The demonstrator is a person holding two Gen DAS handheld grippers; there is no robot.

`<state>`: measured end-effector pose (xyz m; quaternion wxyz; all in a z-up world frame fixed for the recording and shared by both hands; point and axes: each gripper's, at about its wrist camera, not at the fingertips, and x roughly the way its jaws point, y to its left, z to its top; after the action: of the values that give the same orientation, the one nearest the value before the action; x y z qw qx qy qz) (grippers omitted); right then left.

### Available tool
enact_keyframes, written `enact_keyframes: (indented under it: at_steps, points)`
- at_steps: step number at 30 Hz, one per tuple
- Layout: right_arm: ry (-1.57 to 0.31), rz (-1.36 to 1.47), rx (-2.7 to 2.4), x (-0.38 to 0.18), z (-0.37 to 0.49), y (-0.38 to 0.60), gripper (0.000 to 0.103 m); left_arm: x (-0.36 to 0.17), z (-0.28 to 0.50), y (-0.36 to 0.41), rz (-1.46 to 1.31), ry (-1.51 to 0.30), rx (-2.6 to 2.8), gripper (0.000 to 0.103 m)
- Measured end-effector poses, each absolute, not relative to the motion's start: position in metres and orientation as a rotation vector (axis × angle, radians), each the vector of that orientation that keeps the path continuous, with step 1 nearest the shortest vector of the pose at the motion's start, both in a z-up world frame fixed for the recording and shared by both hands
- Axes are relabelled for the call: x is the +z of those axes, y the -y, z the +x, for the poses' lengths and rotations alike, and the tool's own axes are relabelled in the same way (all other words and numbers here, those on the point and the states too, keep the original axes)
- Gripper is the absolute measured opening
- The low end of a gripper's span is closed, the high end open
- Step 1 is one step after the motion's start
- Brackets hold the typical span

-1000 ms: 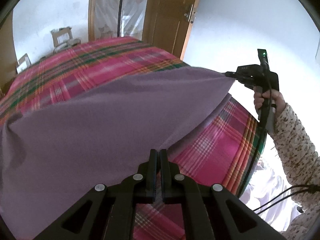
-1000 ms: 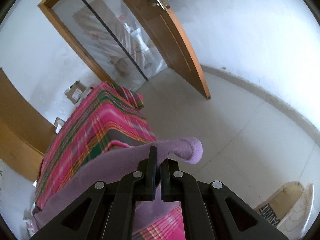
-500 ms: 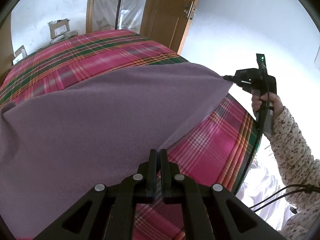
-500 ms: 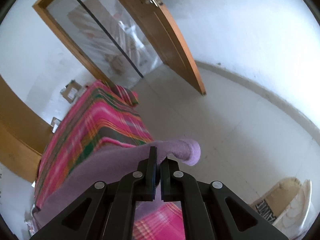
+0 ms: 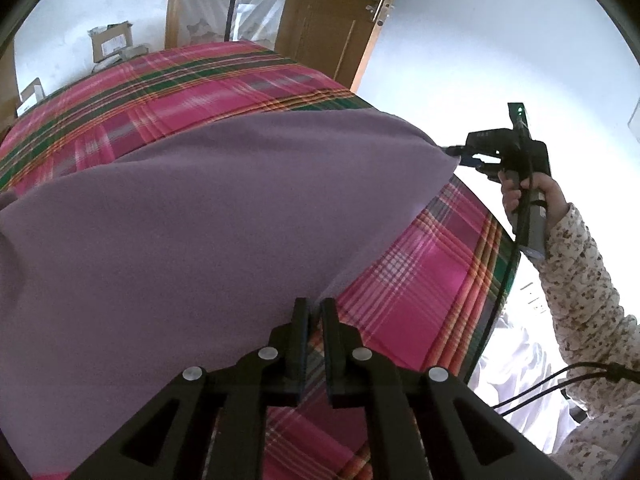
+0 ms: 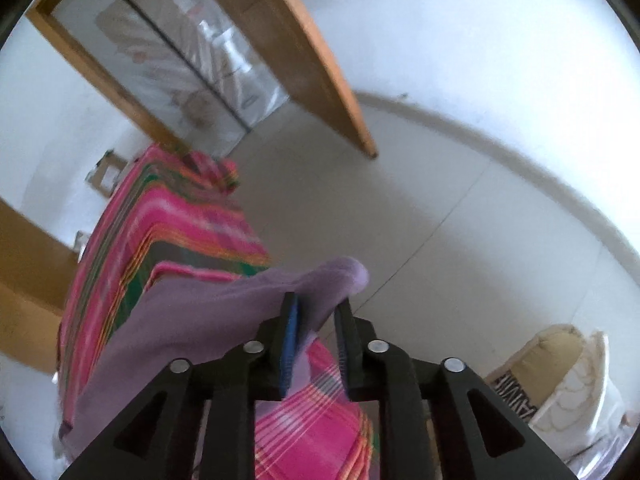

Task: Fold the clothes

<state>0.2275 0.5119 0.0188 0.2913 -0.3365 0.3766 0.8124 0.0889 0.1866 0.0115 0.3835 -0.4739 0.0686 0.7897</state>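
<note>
A large purple cloth (image 5: pixel 200 220) lies spread over a bed with a pink plaid cover (image 5: pixel 420 280). My left gripper (image 5: pixel 315 304) is shut on the cloth's near edge, with only a thin slit between its fingers. Farther right, a person's hand (image 5: pixel 536 192) holds my right gripper (image 5: pixel 456 152) at the cloth's other corner. In the right wrist view the right gripper (image 6: pixel 316 300) stands open. The purple cloth (image 6: pixel 200 312) still hangs loosely between its fingers, draped over the left one above the plaid cover (image 6: pixel 160 220).
A wooden door (image 5: pixel 328 12) stands open past the bed, beside a plastic-covered doorway (image 6: pixel 180 60). Cardboard boxes (image 5: pixel 112 40) sit by the far wall. White fabric (image 5: pixel 512 368) lies on the floor right of the bed. A cream bag (image 6: pixel 560 380) rests on pale floor tiles.
The right gripper's fingers have spread apart and let go of the cloth corner. Both grippers have moved lower, and the cloth now lies flatter on the bed.
</note>
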Motion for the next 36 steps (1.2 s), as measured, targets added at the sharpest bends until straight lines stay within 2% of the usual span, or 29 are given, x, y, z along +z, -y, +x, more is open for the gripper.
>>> enact_keyframes:
  at_steps: [2,4,10,23,29,31,36]
  points:
    - [-0.959,-0.85,2.224,0.031,0.228,-0.507,0.024,0.012,0.09,-0.187,-1.213,-0.156,1.987,0.006]
    - [-0.919,-0.81,2.291,0.043,0.226,-0.501,0.031,0.013,0.091,-0.188,-1.223,-0.129,1.955,0.006]
    - [-0.767,-0.764,2.224,0.059,0.223,-0.491,0.031,0.021,0.095,-0.185,-1.195,-0.111,1.949,0.006]
    - [-0.83,-1.069,2.483,0.032,0.148,-0.466,0.032,0.028,0.077,-0.171,-1.208,-0.014,1.956,0.006]
    - [-0.83,-1.103,2.506,0.025,0.134,-0.467,0.032,0.027,0.07,-0.163,-1.217,0.017,1.964,0.006]
    - [-0.812,-1.104,2.518,0.026,0.131,-0.463,0.022,0.025,0.067,-0.163,-1.224,0.019,1.963,0.006]
    - [-0.639,-1.096,2.522,0.035,0.126,-0.445,0.007,0.021,0.064,-0.163,-1.242,0.02,1.956,0.006]
